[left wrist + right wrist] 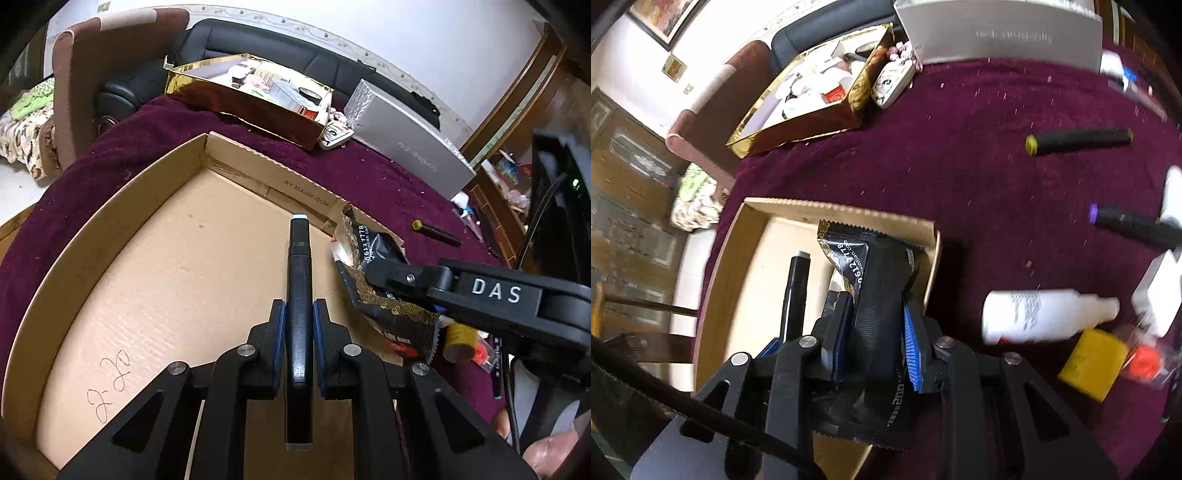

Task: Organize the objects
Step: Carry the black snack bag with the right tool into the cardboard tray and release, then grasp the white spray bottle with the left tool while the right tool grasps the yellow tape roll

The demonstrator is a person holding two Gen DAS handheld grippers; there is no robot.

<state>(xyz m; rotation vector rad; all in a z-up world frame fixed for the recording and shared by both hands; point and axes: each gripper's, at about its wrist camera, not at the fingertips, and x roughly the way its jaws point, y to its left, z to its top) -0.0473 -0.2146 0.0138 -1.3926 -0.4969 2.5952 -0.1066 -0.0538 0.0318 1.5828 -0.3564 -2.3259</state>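
The black marker (299,295) is squeezed between the blue pads of the left tongs (299,317), and it hangs over the middle of the brown cardboard box (110,236). It points straight ahead toward the far wall of the box, so it looks ready to be put down flat on the box floor. Just to its right, the right tongs (877,325) are closed on a black crinkly packet (871,295). The packet sits over the right side of the box, close to the right wall, so it is probably going in there too. Both things seem to be held low and level so they can drop in without falling out. The box rests on a dark red cloth on the worktop (979,177). More things wait on the cloth to the right: a marker with a yellow end (1078,140), a marker with a purple end (1126,221), a white bottle (1045,314) and a yellow jar (1089,362). Far away sit a gold box (251,107) full of small things and a grey box (406,144).
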